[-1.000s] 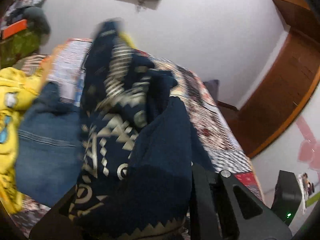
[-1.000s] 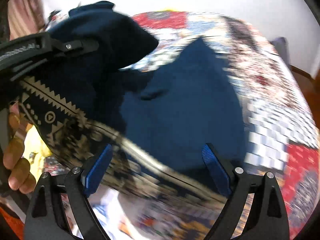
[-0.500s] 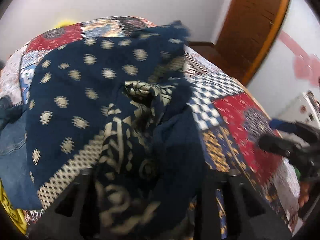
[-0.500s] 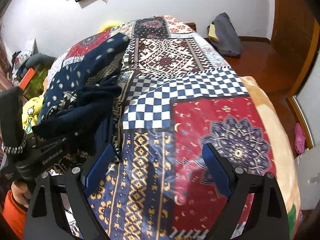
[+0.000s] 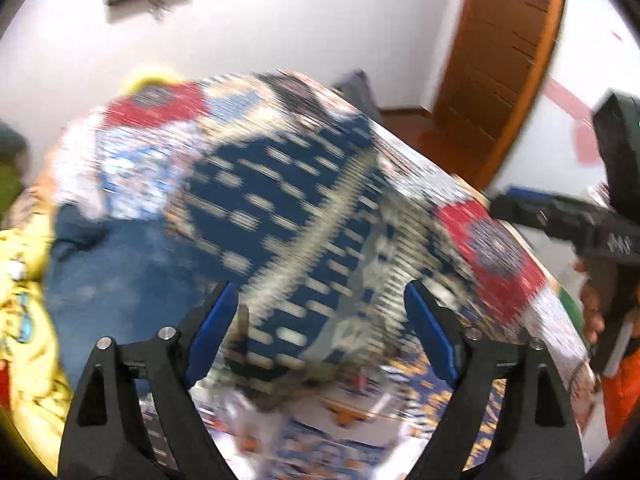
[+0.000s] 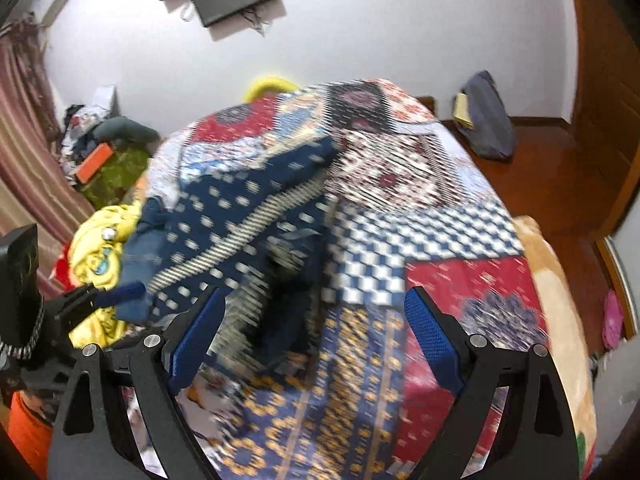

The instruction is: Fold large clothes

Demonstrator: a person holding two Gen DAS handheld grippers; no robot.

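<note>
A large navy garment with cream dots and a cream patterned band [image 5: 288, 224] lies partly spread on the patchwork bedspread [image 5: 492, 248]. It also shows in the right wrist view [image 6: 240, 216], with a bunched dark part nearest the camera. My left gripper [image 5: 320, 332] is open and empty just above the garment's near edge. My right gripper [image 6: 316, 340] is open and empty over the bedspread [image 6: 460, 276], to the right of the garment. The left view is blurred by motion.
Blue jeans [image 5: 108, 280] and a yellow printed garment [image 5: 24, 300] lie left of the navy one; they show in the right wrist view too [image 6: 100, 248]. A wooden door [image 5: 504, 60] stands right. A grey bag [image 6: 486, 116] leans on the far wall.
My left gripper has let go of the navy garment and now stands open. The garment has dropped onto the bed and lies spread. My right gripper stayed open.
</note>
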